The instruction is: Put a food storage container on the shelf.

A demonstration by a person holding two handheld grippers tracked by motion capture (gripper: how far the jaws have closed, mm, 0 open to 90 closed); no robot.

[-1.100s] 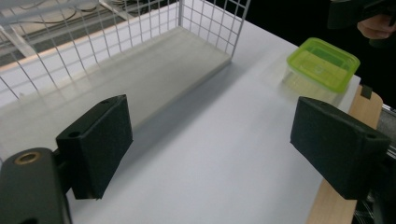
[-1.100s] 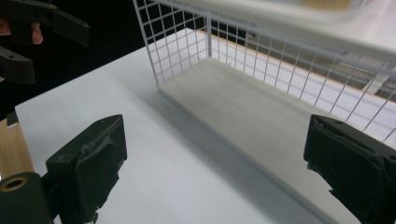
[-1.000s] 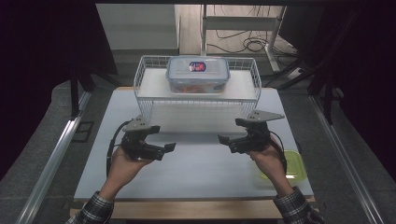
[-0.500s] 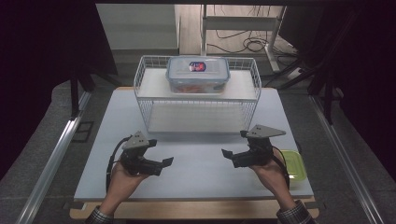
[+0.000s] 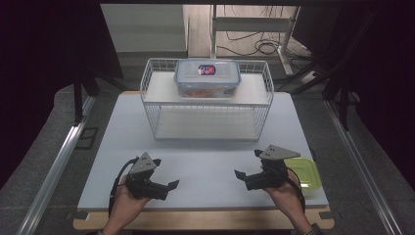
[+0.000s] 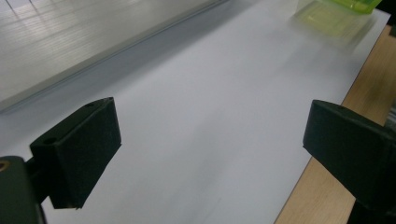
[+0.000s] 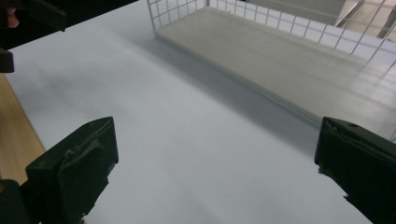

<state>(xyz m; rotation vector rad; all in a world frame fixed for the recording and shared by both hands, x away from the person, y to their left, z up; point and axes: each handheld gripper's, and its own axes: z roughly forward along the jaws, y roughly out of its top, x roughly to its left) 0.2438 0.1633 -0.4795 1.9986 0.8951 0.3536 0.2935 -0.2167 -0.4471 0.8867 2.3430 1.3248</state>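
Note:
My left gripper (image 5: 165, 172) is held low over the white tabletop (image 5: 205, 161) near its front left, open with nothing between its jaws. My right gripper (image 5: 247, 163) mirrors it at the front right, also open and empty. In the left gripper view the left gripper (image 6: 210, 144) has wide-apart jaws over bare tabletop, with a blurred yellow-green container (image 6: 336, 14) beyond. In the right gripper view the right gripper (image 7: 215, 163) points toward the wire rack (image 7: 280, 46).
A white two-level wire rack (image 5: 205, 98) stands at the back middle, with a clear lidded food box (image 5: 207, 77) on its upper shelf. A yellow-green container (image 5: 306, 174) lies at the front right edge beside my right hand. A wooden strip (image 5: 205, 220) runs along the front.
Both hands have drawn back from near the rack toward the front edge of the table. The jaws of both grippers stay open.

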